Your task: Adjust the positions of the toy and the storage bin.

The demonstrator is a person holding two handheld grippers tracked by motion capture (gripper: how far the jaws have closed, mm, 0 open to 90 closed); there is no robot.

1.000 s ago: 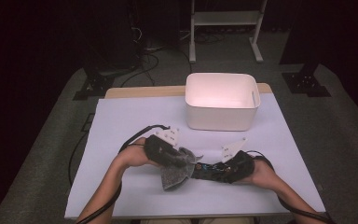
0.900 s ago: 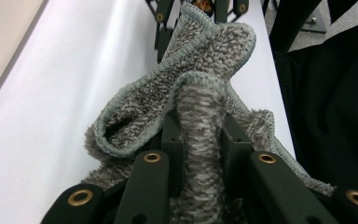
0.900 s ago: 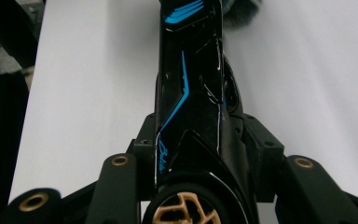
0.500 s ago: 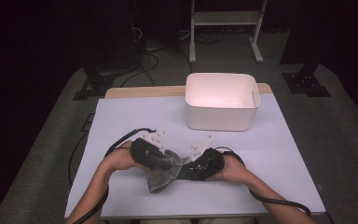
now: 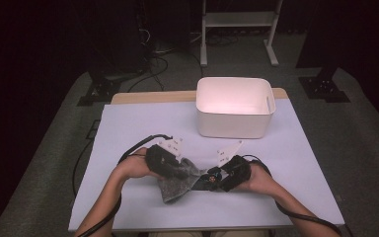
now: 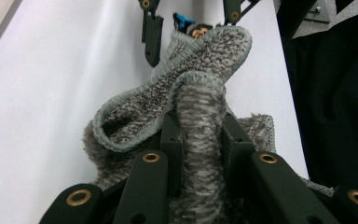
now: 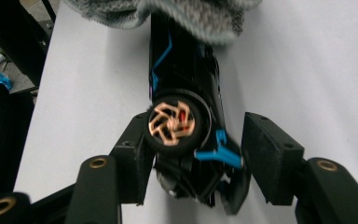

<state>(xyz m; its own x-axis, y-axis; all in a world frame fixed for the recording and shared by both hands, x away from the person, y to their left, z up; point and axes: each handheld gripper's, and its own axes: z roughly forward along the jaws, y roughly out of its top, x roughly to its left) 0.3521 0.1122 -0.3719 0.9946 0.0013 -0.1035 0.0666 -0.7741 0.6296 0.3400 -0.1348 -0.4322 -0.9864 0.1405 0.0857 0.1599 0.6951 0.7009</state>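
The left gripper's (image 6: 200, 154) jaws are clamped on a fold of the grey knitted cloth (image 6: 186, 88), which bunches up between the two black pads and loops over in front of them. The right gripper's (image 7: 191, 158) jaws have just been opening: they stand apart around the rear end of a black toy car (image 7: 184, 88), with the left pad against a black wheel with a copper-coloured hub (image 7: 173, 122) and the right pad just clear of the car's blue-trimmed body. The car's far end runs under the edge of the cloth.

In the high view both grippers lie low over the near part of the white table cover (image 5: 128, 128), with the cloth (image 5: 177, 180) between them and the car (image 5: 212, 178) just right of it. Farther back stands a white plastic bin (image 5: 234, 121) with a handle slot.
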